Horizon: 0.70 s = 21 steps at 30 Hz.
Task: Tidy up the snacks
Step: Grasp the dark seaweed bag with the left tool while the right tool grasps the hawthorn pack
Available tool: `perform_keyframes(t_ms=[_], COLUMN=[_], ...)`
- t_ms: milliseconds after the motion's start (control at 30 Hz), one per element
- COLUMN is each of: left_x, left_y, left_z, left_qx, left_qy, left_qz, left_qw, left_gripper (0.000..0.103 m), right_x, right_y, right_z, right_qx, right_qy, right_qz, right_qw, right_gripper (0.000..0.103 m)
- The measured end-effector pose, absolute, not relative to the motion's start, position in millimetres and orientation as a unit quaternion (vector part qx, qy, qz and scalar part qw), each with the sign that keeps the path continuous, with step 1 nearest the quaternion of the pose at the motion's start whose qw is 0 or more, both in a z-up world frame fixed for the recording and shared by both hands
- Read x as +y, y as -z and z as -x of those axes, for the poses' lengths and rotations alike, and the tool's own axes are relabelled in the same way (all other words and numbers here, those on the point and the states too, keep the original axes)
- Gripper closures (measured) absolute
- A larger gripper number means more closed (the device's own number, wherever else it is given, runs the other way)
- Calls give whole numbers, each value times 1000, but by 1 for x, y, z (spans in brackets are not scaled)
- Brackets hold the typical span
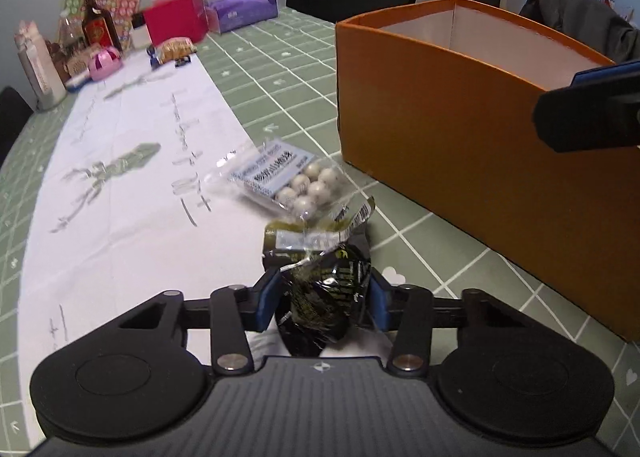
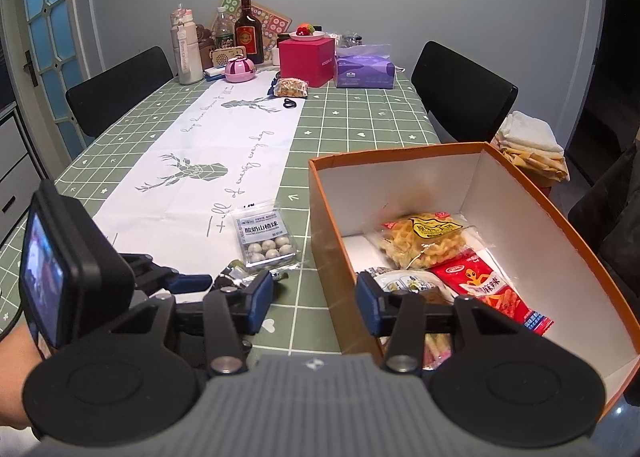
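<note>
My left gripper (image 1: 322, 299) pinches a small dark foil snack packet (image 1: 324, 293), light, crinkly and slippery so best gripped mid-body, just left of the orange box (image 2: 452, 193), over whose near wall my right gripper (image 2: 315, 301) hangs spread.

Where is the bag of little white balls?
In both views, the bag of white balls lies on the table, left of the orange box.

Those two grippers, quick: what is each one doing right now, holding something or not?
Left gripper: closed on a dark snack packet.
Right gripper: open, holding nothing, hovering at the near wall of the orange box.
</note>
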<state>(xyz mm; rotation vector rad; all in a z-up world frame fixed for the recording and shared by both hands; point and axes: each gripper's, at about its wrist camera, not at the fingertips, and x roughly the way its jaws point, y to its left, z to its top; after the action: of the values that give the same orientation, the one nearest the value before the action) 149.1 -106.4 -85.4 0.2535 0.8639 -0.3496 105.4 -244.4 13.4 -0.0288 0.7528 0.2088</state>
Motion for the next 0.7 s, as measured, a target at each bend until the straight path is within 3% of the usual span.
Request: perform_keyframes(t_ms=[133,700], left_x=[-99,32], left_y=[88,74], left_z=[-145,-90], left_qx=[426,469], left_qy=[170,140], left_qz=[-138,-102], left_qw=[878,866], left_gripper=[60,60], right_x=[-241,-160], right_y=[-13,30], right_z=[-105,-169], right_qx=[367,385], right_qy=[-105,-136], right_qz=[16,68], right_qw=[924,910], right_gripper=[57,57])
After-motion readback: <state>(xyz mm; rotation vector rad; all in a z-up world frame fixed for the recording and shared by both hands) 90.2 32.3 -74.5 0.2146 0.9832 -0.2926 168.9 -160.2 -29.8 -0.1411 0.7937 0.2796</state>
